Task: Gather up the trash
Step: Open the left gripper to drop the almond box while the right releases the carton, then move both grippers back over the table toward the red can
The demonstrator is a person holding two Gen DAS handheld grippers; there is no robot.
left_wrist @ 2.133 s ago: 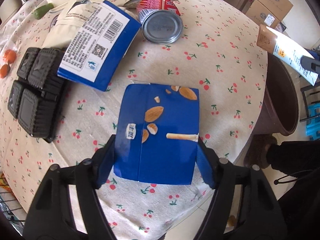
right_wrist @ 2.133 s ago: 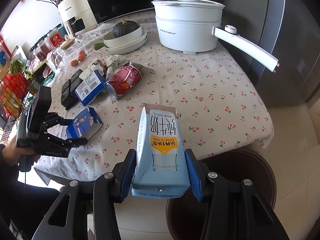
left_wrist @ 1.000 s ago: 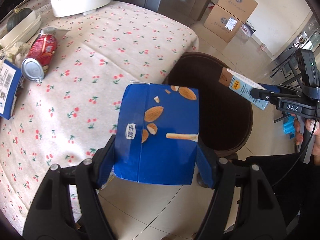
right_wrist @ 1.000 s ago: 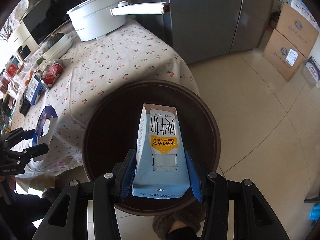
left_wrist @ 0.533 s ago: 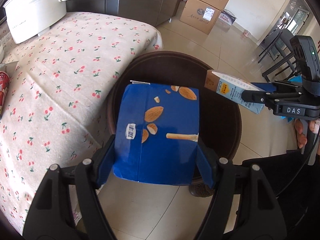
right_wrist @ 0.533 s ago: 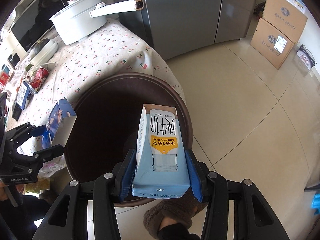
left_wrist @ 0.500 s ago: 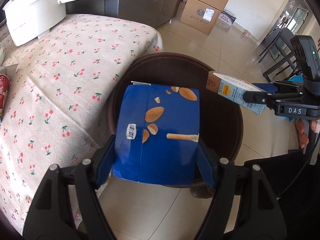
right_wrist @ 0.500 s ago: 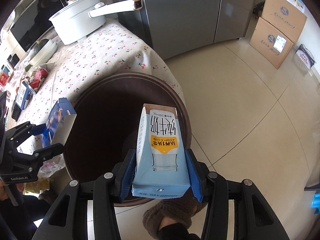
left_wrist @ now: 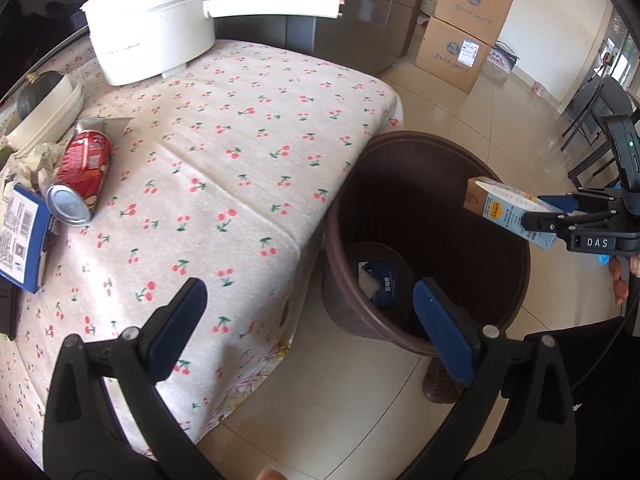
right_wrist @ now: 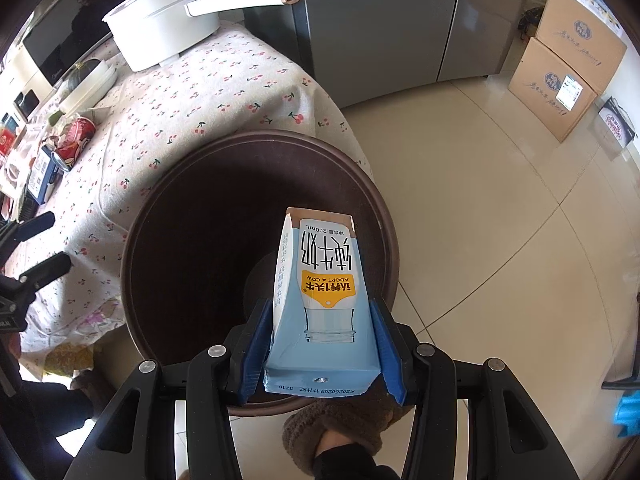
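A dark brown trash bin stands on the floor beside the table; it also shows in the right wrist view. A blue snack box lies at its bottom. My left gripper is open and empty, above the bin's near rim and the table corner. My right gripper is shut on a light blue milk carton and holds it over the bin's right side; the carton also shows in the left wrist view.
On the cherry-print tablecloth lie a red can, a blue-and-white box, crumpled paper and a white pot with a long handle. Cardboard boxes stand on the tiled floor by the wall.
My left gripper has opened and the blue snack box has dropped into the bin. My right gripper still holds the milk carton over the bin.
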